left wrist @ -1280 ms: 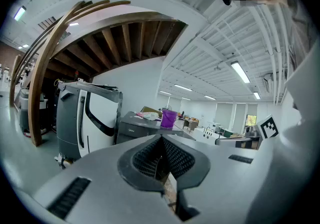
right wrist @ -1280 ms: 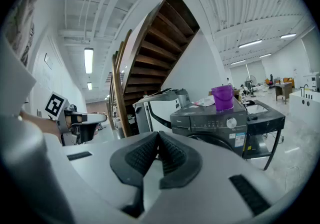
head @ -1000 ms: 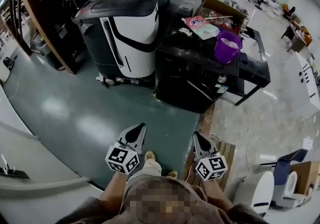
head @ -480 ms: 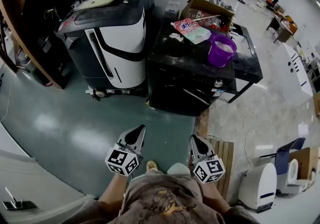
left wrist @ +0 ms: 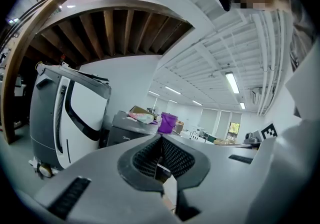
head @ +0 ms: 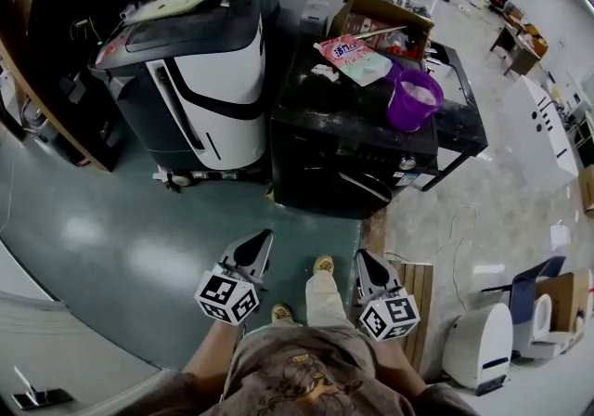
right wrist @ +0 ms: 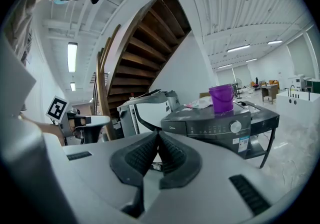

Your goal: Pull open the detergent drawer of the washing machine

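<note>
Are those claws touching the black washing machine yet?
Apart. The head view shows bare floor between the washer and both the left claw and the right claw.

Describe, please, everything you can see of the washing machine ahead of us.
The washing machine is a dark, boxy appliance, standing upright on the floor beside a white-and-grey machine. Its front panel has a round silver dial at one end, a row of small markings, and the drawer front at the other, flush and shut. A sticker sits below the dial. Its dusty top carries a purple bucket and a pink packet.
</note>
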Action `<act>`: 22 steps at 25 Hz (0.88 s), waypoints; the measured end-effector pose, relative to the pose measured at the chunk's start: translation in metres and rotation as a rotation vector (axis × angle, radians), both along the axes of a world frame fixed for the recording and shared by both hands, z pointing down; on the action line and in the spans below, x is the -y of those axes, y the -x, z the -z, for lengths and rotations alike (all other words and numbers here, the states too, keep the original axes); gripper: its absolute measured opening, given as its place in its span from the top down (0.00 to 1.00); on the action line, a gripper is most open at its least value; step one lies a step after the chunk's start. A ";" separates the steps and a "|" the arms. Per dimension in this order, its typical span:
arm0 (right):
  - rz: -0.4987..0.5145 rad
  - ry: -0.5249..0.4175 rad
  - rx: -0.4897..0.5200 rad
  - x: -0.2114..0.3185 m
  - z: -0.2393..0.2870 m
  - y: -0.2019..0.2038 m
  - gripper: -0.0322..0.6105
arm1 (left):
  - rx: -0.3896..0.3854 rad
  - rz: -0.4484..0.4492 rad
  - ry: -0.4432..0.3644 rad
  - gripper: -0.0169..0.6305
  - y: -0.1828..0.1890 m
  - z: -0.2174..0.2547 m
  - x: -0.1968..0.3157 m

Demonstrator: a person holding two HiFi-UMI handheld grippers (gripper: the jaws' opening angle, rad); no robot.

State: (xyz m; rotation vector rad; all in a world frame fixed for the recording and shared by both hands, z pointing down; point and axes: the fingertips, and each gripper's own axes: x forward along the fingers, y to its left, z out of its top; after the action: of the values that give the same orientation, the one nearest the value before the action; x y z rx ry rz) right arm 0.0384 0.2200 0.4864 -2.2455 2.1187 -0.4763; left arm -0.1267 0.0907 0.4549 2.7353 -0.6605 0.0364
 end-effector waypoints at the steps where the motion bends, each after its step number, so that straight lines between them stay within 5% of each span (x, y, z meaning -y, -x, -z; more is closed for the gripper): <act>1: 0.003 -0.001 0.000 0.006 -0.001 -0.003 0.95 | -0.002 0.002 0.001 0.94 -0.003 0.000 0.005; 22: 0.184 -0.016 0.020 0.157 0.014 -0.107 0.95 | -0.030 0.126 0.035 0.94 -0.099 0.015 0.118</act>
State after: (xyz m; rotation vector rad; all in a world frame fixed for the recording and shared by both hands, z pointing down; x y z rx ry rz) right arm 0.1454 0.0628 0.4721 -2.0387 2.3212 -0.4822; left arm -0.0280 -0.0277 0.4403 2.6494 -0.8143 -0.0221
